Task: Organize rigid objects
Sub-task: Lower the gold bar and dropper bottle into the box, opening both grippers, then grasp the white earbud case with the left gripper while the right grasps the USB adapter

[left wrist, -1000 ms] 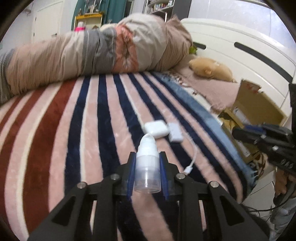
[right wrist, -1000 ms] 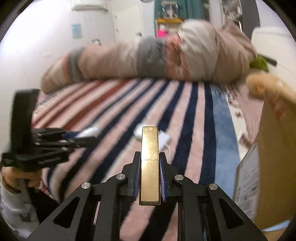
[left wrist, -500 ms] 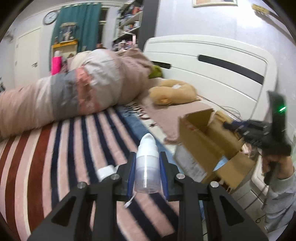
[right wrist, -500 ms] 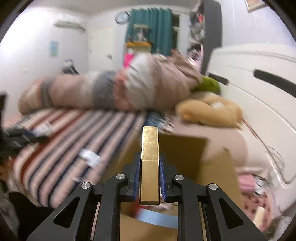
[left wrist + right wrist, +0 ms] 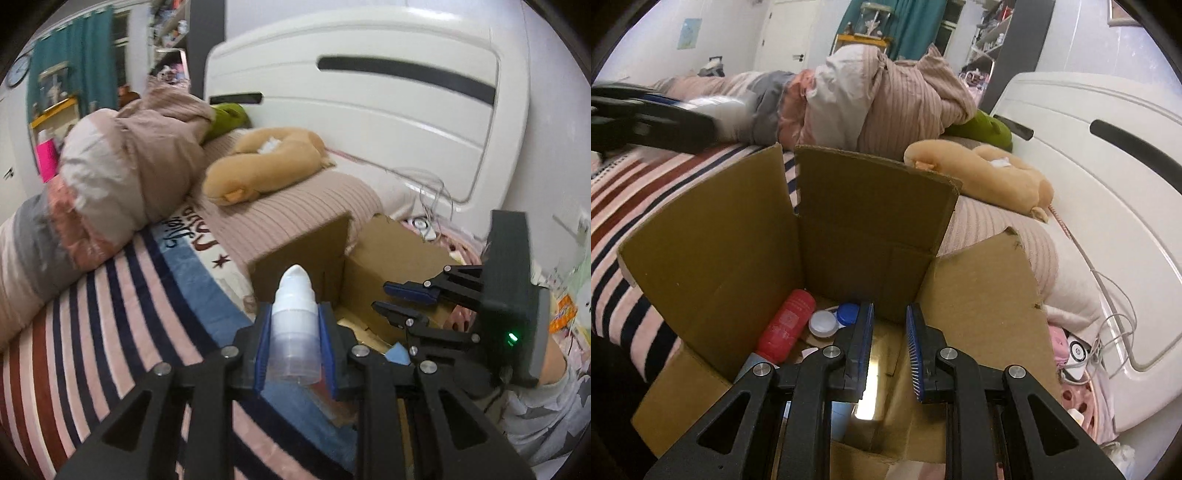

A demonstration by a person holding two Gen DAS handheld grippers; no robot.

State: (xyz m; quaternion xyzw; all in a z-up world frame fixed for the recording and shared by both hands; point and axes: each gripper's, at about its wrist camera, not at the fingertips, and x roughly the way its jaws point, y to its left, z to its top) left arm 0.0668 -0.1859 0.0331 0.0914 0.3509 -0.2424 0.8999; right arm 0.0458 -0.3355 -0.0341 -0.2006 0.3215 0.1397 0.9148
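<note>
My left gripper (image 5: 295, 332) is shut on a white spray bottle (image 5: 295, 325) and holds it over the bed's edge, just short of the open cardboard box (image 5: 391, 258). My right gripper (image 5: 889, 332) is open and empty over the box (image 5: 871, 218); it also shows in the left wrist view (image 5: 391, 295). The gold bar (image 5: 868, 391) lies inside the box below the open jaws. A red bottle (image 5: 786, 325) and a small case with white and blue caps (image 5: 831, 319) lie on the box floor.
The box stands beside the bed with its flaps up. A striped blanket (image 5: 92, 332), a rolled duvet (image 5: 122, 162) and a tan plush toy (image 5: 266, 162) lie on the bed. A white headboard (image 5: 369, 103) stands behind. Cables and a pink basket (image 5: 1078, 398) sit at right.
Both grippers swung right from the bed to the box. My right gripper opened and let go of the gold bar, which now lies in the box. The left still holds the spray bottle.
</note>
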